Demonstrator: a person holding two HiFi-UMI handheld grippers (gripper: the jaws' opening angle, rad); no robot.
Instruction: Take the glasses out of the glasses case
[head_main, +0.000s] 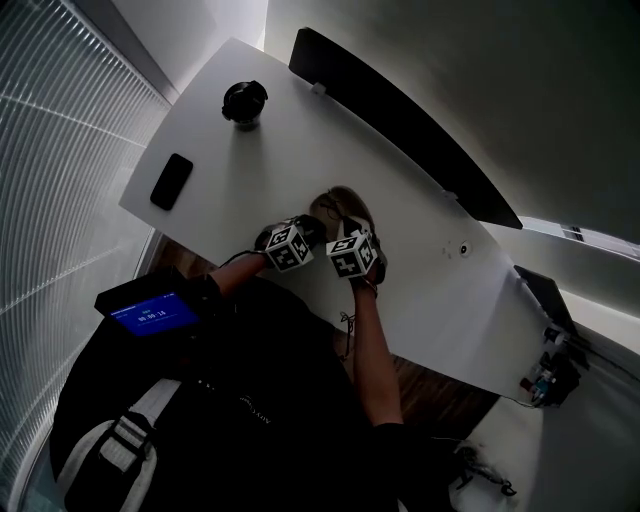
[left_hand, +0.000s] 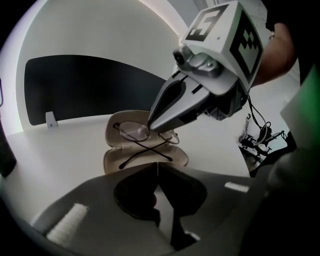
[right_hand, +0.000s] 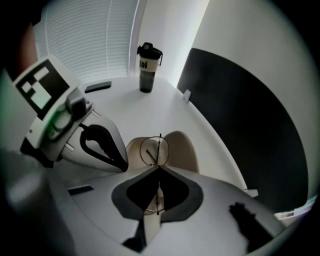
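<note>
- Head view. A white desk (head_main: 300, 150) carries the open glasses case (head_main: 340, 208) near the picture's centre.
- The marker cubes (head_main: 290, 247) cover much of the case. The left claw (head_main: 305, 235) stands at its 8 o'clock and the right claw (head_main: 352, 238) at its 6 o'clock.
- Both claws' tips are hidden under the cubes, and the glasses cannot be made out in this view.
- A phone (head_main: 171, 181) lies at the case's 9 o'clock and a black bottle (head_main: 244, 103) at its 11 o'clock, both well apart from it.
- A dark panel (head_main: 400, 120) runs along the far edge of the desk.
- A blue-lit screen (head_main: 150, 312) shows at 8 o'clock; its print is too small to read.
- Left gripper view. The left claw is clenched, its tips together and nothing between them, just at the case's near rim. Whether it touches the rim cannot be told.
- The glasses (left_hand: 134, 131) sit in the case with their temples crossed over its lower shell.
- The right claw enters from 2 o'clock, its tip on the frame between the lenses. It covers part of the right lens.
- Whether the frame rests on the lining or is clear of it cannot be told.
- Right gripper view. The right claw is clenched on the glasses, the thin frame pinched edge-on between its tips. One lens ring shows at 12 o'clock, above the tips.
- The rest of the frame is largely hidden behind the jaws.
- The left claw's tip lies at the case's 9 o'clock edge.
- Window blinds (right_hand: 90, 45) fill the 11 o'clock corner.
</note>
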